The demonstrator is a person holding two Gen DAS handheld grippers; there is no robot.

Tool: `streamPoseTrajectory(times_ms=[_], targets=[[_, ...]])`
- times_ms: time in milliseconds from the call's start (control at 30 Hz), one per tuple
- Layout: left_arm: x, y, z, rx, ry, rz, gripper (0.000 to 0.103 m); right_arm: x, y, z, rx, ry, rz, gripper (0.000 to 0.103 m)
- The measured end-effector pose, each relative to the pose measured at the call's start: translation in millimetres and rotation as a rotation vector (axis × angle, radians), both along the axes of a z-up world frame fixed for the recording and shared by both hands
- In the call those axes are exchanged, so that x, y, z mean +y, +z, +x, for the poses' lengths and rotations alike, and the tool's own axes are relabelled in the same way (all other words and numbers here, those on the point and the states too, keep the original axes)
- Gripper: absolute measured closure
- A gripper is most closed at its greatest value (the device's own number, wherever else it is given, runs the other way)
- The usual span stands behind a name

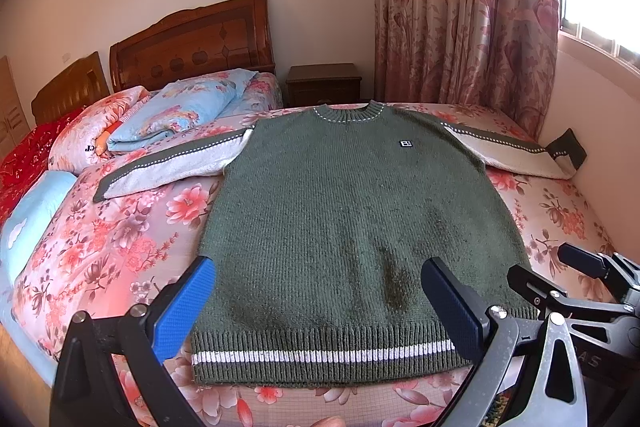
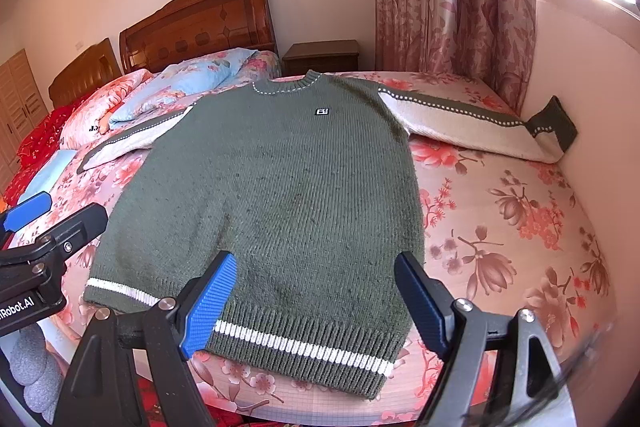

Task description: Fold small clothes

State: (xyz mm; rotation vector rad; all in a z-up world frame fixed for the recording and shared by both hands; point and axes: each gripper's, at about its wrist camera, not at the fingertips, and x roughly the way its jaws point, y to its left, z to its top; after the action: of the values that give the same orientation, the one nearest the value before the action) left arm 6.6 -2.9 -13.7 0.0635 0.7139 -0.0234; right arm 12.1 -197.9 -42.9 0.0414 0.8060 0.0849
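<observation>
A small green knit sweater [image 1: 352, 211] [image 2: 276, 187] lies flat, front up, on the flowered bed, with a white stripe along its ribbed hem and a small logo patch on the chest. Both white-and-green sleeves are spread out sideways; the right cuff [image 2: 554, 125] bends up against the wall. My left gripper [image 1: 320, 291] hovers open above the hem. My right gripper [image 2: 316, 287] is open too, over the hem's right half. Neither holds anything. The right gripper [image 1: 580, 263] shows at the lower right of the left wrist view, and the left gripper [image 2: 48, 215] at the left of the right wrist view.
Folded quilts and pillows [image 1: 176, 111] are piled at the bed's left, before a wooden headboard [image 1: 192, 43]. A dark nightstand [image 1: 324, 83] stands behind the bed, a flowered curtain [image 1: 460, 7] and window at the right. The wall [image 2: 580, 67] runs close along the bed's right side.
</observation>
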Motion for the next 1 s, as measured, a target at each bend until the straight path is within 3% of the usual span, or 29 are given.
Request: streamPoseTrajectory(times_ms=[333, 500, 633, 767, 1000], targets=[[4, -4, 15, 0.021, 0.005, 0.001, 0.0, 3, -5, 10, 0.026, 0.009, 0.002, 0.02], [5, -16, 44, 0.061, 0.001, 0.04, 0.0, -13, -17, 32, 0.088, -0.003, 0.047, 0.021], [13, -37, 97, 0.132, 0.008, 0.059, 0.0, -66, -37, 69, 0.177, -0.111, 0.199, 0.021], [28, -60, 157, 0.193, 0.056, 0.04, 0.0, -142, -57, 103, 0.191, -0.308, 0.311, 0.021], [46, -91, 215, 0.231, 0.116, 0.1, 0.0, -249, -62, 133, 0.086, -0.571, 0.35, 0.025]])
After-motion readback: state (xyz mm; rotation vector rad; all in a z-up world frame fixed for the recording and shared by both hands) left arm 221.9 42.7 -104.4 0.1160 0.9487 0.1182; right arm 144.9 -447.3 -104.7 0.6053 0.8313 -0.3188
